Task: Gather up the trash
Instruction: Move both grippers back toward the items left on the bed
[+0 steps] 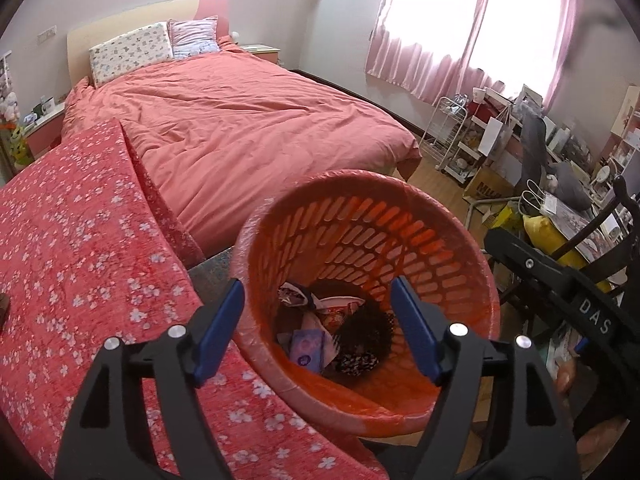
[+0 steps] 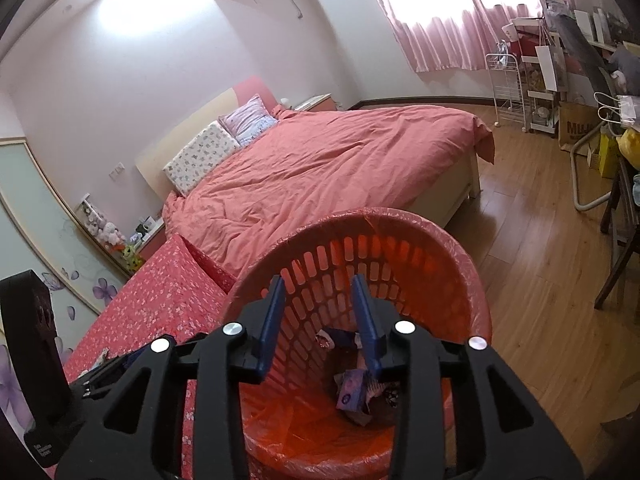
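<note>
We are seeing daylight pouring through the pink curtains (image 1: 472, 28) at upper right, blowing the window out to white glare. Fisheye distortion is bending walls and floor near the dark, vignetted corners. The wall at the right wrist view's upper left is washing out.

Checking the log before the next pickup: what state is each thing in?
Left gripper: open, empty, over the bin.
Right gripper: open, empty, over the bin.
Orange bin: upright, lined with a bag, trash at the bottom.
Trash: lying inside.
</note>
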`<state>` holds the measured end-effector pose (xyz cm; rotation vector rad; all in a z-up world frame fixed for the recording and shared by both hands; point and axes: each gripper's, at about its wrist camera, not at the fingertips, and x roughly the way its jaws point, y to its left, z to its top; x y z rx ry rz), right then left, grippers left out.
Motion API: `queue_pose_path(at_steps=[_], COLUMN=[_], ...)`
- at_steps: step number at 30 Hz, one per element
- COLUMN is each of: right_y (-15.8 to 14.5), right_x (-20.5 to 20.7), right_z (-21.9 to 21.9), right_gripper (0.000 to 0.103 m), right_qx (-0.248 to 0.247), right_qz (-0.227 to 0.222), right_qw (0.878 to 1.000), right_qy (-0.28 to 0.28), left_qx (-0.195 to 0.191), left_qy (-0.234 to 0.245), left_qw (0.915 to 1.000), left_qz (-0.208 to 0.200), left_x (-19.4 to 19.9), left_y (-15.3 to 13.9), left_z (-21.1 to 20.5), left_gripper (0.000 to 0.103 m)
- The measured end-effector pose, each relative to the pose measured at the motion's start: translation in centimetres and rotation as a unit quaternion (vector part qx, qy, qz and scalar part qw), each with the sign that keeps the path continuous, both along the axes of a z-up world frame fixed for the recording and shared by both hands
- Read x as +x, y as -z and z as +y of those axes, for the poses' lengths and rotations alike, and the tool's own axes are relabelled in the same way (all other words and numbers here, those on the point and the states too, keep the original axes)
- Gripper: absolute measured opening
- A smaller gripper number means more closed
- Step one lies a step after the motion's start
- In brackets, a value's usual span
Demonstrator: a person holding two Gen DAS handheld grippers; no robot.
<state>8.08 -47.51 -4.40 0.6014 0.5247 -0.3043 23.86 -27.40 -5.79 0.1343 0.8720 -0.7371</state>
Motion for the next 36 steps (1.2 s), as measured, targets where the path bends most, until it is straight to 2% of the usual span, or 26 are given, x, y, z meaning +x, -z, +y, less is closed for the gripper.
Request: queue_pose_path(at_steps=[10,19,22,28,36], right_y=[-0.8,-1.8,-2.1,-2.6,-2.5], right_x=[0.4,1.0,1.2,2.3,4.1], right_z=[1.6,5.2,6.5,10.8,17.1], right_gripper=[0.037,0.037,0.044,0.044,0.044], right_qx=[-0.019,-0.051,-0.057,-0.073,-0.090], right_qz=[0.008,0.014,0.014,0.016,0.029], right_qw=[1.000,0.998,0.997,0.992,0.981], right_qy=[-0.008,-0.040,-0.053,-0.099,-0.167], left_qx=[0.010,0.035,0.046,0.069,0.101], left_qy=[-0.040,-0.105,-0.140,-0.218,-0.330], left_qw=[0.9990,0.9925,0.9874,0.9717,0.9370], left_qz=[-0.016,-0.051,-0.059,-0.057,-0.056], left_x=[0.3,0.3,0.7,1.6,1.9], left_y=[-1.0,-2.0,-2.2,-2.1,-1.4], left_z=[4.5,13.4,17.1,25.7,37.3], left_gripper=[0.076,0.077,0.079,0.080,0.082])
